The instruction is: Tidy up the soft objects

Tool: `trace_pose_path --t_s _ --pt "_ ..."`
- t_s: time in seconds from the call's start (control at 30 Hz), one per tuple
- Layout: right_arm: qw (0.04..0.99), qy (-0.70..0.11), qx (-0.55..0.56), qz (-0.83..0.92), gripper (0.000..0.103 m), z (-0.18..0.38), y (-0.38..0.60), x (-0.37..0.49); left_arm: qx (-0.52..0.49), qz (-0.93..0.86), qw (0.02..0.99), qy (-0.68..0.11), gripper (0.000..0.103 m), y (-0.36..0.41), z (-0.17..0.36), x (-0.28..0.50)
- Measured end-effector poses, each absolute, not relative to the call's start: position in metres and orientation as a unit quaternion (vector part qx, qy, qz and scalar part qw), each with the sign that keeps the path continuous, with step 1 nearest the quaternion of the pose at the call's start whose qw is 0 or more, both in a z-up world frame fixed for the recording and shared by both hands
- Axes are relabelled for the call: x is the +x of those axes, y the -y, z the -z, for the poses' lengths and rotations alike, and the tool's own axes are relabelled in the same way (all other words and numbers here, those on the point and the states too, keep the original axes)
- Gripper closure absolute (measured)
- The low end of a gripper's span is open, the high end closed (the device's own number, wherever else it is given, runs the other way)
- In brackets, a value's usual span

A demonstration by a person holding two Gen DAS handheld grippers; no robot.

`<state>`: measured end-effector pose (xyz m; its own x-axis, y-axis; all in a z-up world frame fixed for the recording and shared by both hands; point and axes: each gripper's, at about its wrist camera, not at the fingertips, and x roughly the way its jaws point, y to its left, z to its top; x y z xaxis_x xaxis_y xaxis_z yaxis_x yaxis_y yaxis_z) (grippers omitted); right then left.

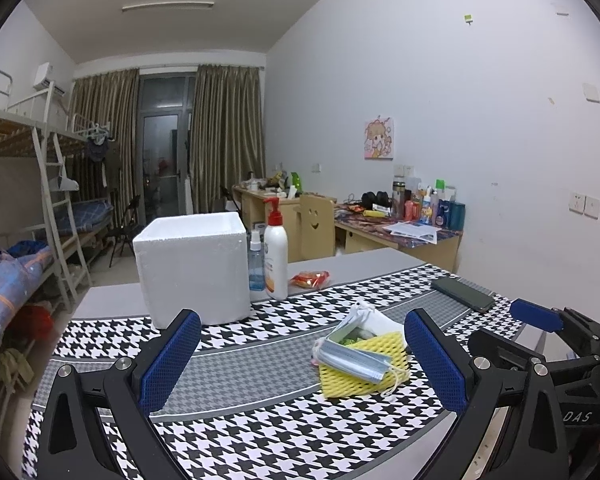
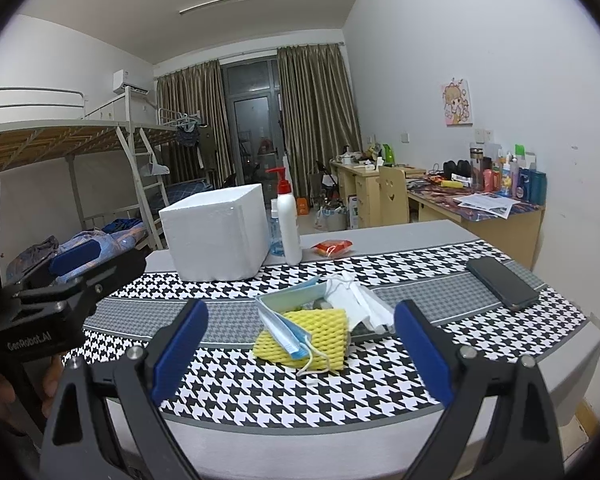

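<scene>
Presently both the left hand-held gripper (image 1: 302, 354) and right hand-held gripper (image 2: 300, 344) hover agape, empty, before the face masks (image 2: 290, 326) on yellow foam netting (image 2: 324, 338); next: grasp one, presumably for the foam box (image 2: 216, 232).

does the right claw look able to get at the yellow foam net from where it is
Probably yes. The right claw is open and faces the yellow foam net with bare cloth between; a blue mask drapes over the net's left part.
</scene>
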<state>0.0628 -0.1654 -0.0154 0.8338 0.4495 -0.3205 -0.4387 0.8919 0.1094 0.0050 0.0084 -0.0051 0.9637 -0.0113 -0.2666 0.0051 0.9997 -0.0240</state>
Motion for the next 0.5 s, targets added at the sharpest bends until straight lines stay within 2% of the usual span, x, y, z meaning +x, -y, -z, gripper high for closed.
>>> trace_pose_path --t_s 0.5 --pt "0.956 -0.177 0.012 -0.232 0.006 0.0161 0.1631 0.0644 -0.017 -0.001 0.99 -0.143 0.001 -0.0109 0.0092 0.0102"
